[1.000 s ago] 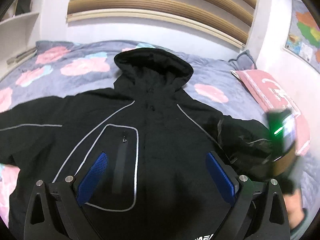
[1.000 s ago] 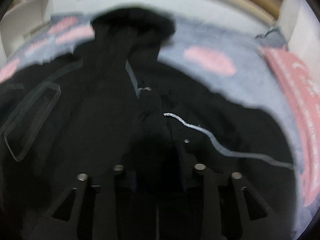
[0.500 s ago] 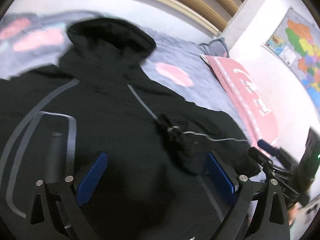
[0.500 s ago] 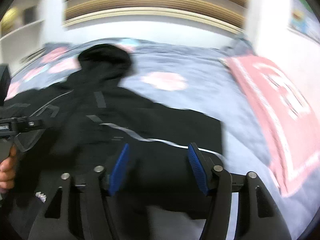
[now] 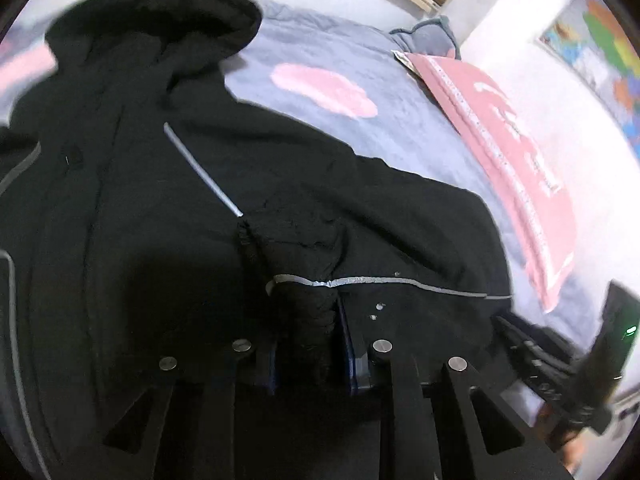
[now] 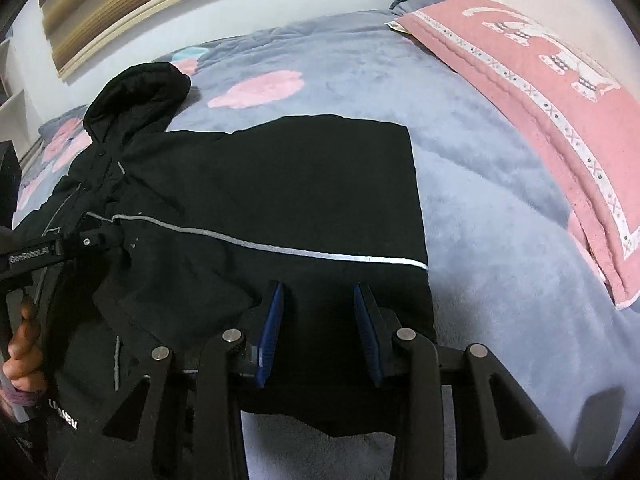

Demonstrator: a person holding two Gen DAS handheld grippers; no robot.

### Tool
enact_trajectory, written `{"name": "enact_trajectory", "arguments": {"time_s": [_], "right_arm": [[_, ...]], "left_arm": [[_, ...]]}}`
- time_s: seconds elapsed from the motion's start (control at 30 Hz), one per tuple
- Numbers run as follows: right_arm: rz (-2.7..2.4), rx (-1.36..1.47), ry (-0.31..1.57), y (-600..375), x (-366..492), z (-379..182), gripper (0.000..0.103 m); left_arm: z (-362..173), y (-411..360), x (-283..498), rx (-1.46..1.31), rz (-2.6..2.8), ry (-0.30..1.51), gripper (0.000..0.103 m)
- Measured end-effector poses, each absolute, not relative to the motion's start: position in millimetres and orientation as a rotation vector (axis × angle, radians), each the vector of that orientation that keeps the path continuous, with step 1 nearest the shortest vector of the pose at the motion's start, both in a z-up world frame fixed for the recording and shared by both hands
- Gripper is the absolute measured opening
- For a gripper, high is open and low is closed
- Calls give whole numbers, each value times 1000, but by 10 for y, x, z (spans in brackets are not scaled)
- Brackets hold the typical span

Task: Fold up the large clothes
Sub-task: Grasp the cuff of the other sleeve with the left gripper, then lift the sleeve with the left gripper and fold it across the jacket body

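Observation:
A black hooded jacket (image 5: 160, 200) with thin reflective stripes lies front-up on the bed, its hood (image 6: 136, 92) toward the headboard. In the left wrist view my left gripper (image 5: 311, 332) has its jaws closing on a bunched ridge of black fabric where the sleeve meets the body, and the pads pinch it. The sleeve (image 6: 320, 184) stretches flat to the right. My right gripper (image 6: 318, 320) hovers low over the sleeve near the cuff. Its jaws are closing, the blue pads (image 6: 272, 320) stand apart, and the cloth lies under them, not gripped. A hand (image 6: 24, 344) holds the left tool.
A grey-blue bedspread (image 6: 480, 200) with pink patches covers the bed. A pink blanket (image 6: 540, 100) lies along the right side by the wall. A slatted wooden headboard (image 6: 160, 4) stands behind, and a coloured map (image 5: 600, 40) hangs on the right wall.
My left gripper slid right from the jacket's chest to the shoulder and shut from wide open onto a fold. My right gripper moved right along the sleeve toward the cuff, its jaws narrower than half a second ago.

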State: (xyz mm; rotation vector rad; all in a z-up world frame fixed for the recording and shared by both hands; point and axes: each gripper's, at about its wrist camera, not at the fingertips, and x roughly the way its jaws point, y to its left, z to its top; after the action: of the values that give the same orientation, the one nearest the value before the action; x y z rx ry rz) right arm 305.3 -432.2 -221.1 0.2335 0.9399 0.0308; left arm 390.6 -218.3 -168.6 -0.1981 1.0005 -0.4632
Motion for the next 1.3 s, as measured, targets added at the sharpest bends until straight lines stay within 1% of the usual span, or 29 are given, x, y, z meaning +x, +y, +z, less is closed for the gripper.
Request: {"name": "enact_trajectory", "arguments": {"time_s": [0.1, 0.17, 0.2, 0.23, 0.27, 0.37, 0.53, 0.7, 0.8, 0.83, 0.87, 0.9, 0.93, 0.97, 1.03, 1.1, 1.17, 1.2, 1.23, 1.27, 1.3], "right_arm": [[38, 240, 956, -4335, 3022, -2156, 40], [53, 257, 958, -4352, 2983, -2058, 44], [54, 264, 952, -4348, 2948, -1998, 49], [52, 269, 939, -4345, 2909, -1920, 56], [52, 271, 917, -4329, 2871, -1826, 59], [74, 237, 865, -4218, 2795, -1569, 59], [140, 201, 878, -3869, 2921, -1385, 59], [221, 169, 924, -3343, 3172, -1438, 59], [271, 150, 989, -2987, 3363, -1657, 58], [275, 140, 1010, -2887, 3437, -1754, 55], [277, 123, 1047, -2751, 3520, -1905, 55], [270, 107, 1077, -2671, 3572, -2014, 55], [250, 80, 1112, -2578, 3613, -2161, 56], [239, 64, 1118, -2517, 3626, -2225, 57], [222, 34, 1096, -2463, 3611, -2226, 57], [215, 34, 1110, -2474, 3602, -2163, 57], [222, 33, 1094, -2475, 3528, -1989, 57], [237, 35, 1073, -2467, 3494, -1866, 57], [253, 34, 1048, -2445, 3434, -1747, 57], [267, 34, 1017, -2414, 3359, -1590, 57], [286, 40, 986, -2375, 3280, -1412, 57]], "left_arm": [[-1538, -2190, 3851, -173, -476, 944, 24], [-1385, -2072, 3805, -214, -497, 910, 24], [-1281, -1999, 3780, -229, -505, 888, 23], [-1211, -1968, 3773, -229, -507, 876, 23], [-1106, -1887, 3733, -218, -508, 852, 23], [-837, -1565, 3616, -187, -488, 782, 23], [-610, -800, 3511, -214, -392, 723, 23], [-705, -26, 3318, -232, -256, 756, 23], [-994, 397, 3245, -275, -171, 822, 23], [-1153, 546, 3234, -302, -147, 861, 24], [-1302, 663, 3214, -324, -126, 899, 26], [-1432, 775, 3226, -349, -104, 939, 29], [-1580, 854, 3245, -375, -85, 980, 38], [-1700, 939, 3258, -410, -83, 1005, 41], [-1771, 1059, 3227, -508, -132, 975, 42], [-1714, 1111, 3182, -547, -150, 957, 42], [-1467, 1126, 3090, -534, -126, 894, 42], [-1294, 1130, 3015, -516, -132, 836, 47], [-1186, 1085, 2985, -511, -145, 806, 58], [-1030, 1082, 2911, -512, -172, 757, 64], [-893, 1061, 2850, -515, -202, 716, 74]]}}
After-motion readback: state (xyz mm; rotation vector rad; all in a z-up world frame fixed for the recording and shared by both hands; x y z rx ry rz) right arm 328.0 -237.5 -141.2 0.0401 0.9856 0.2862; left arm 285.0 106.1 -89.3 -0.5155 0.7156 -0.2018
